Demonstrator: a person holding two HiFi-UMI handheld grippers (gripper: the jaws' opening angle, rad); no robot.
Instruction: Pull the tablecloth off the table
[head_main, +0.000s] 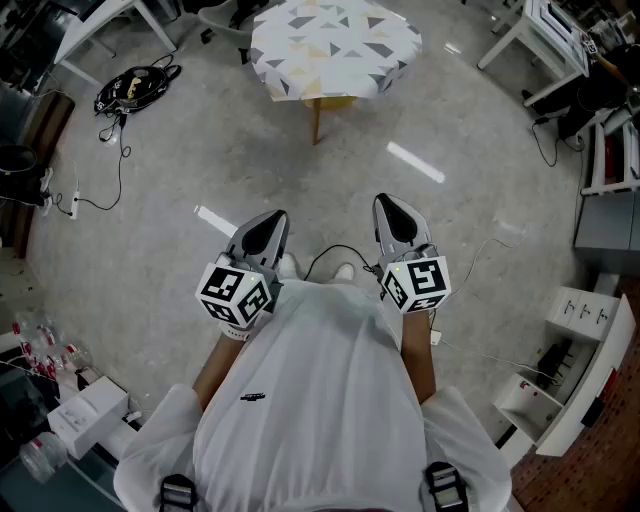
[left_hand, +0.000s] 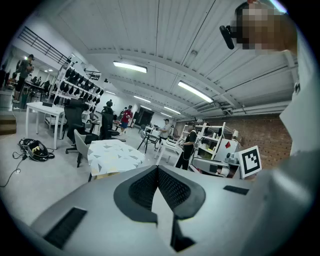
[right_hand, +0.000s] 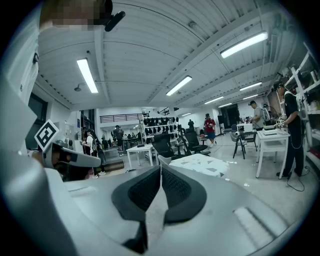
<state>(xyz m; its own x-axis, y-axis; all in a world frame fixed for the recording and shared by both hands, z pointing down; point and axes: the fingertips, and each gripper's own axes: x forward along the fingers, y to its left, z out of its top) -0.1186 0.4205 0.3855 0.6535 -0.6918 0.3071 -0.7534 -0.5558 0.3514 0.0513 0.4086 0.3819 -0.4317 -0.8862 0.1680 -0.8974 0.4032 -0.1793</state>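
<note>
Tablecloth: white round fabric cloth with grey and yellow triangles (head_main: 333, 45), draped over a wooden-legged table (head_main: 317, 118) at 12 o'clock, well apart from both grippers.
Left gripper (head_main: 271, 216): at 11 o'clock of the torso, jaws pressed together, holding nothing.
Right gripper (head_main: 390, 204): at 1 o'clock, likewise closed and empty.
Stage: approach probably not yet begun.
Hazard: a one-sided or upward tug may tip the slim-legged table; the black coiled floor cable (head_main: 133, 88) at 10 o'clock could catch a foot.
</note>
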